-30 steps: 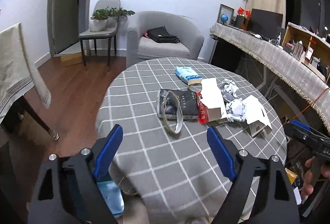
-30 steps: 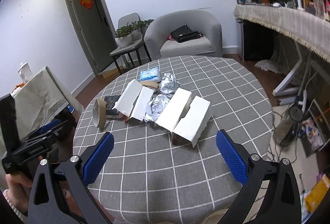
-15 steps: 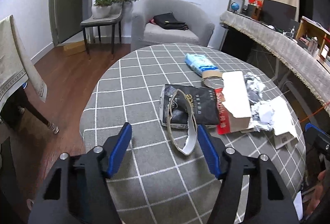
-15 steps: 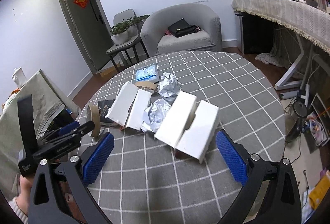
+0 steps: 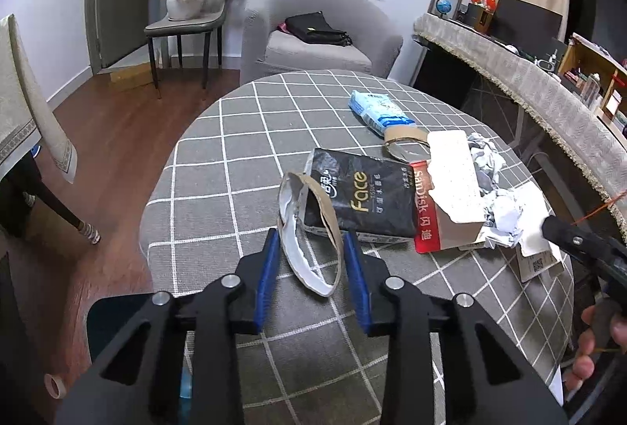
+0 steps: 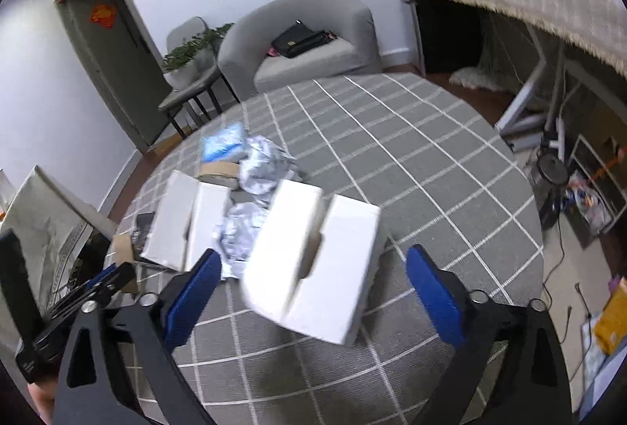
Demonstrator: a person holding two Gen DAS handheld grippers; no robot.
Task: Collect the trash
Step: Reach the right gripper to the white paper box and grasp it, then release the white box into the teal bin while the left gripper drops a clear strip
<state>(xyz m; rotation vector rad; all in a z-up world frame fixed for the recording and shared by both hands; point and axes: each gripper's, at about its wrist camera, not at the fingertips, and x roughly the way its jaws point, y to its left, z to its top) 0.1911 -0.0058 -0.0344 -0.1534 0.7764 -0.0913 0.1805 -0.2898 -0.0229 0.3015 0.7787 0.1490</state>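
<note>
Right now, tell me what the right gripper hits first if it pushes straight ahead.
The right gripper would most likely meet the white cardboard box lying between its open fingers. The frame is motion-blurred, so depth is uncertain; the crumpled foil sits left of that line.

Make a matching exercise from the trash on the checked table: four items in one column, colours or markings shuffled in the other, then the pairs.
Items:
1. tape ring
2. flat packet
3. torn box
4. tissue pack

Descriptions:
A. blue and white
B. black, "Face" in gold
C. red side, "SanDisk"
D. brown cardboard, between the left tool's fingers

Pairs: 1-D, 2-B, 3-C, 4-A
</note>
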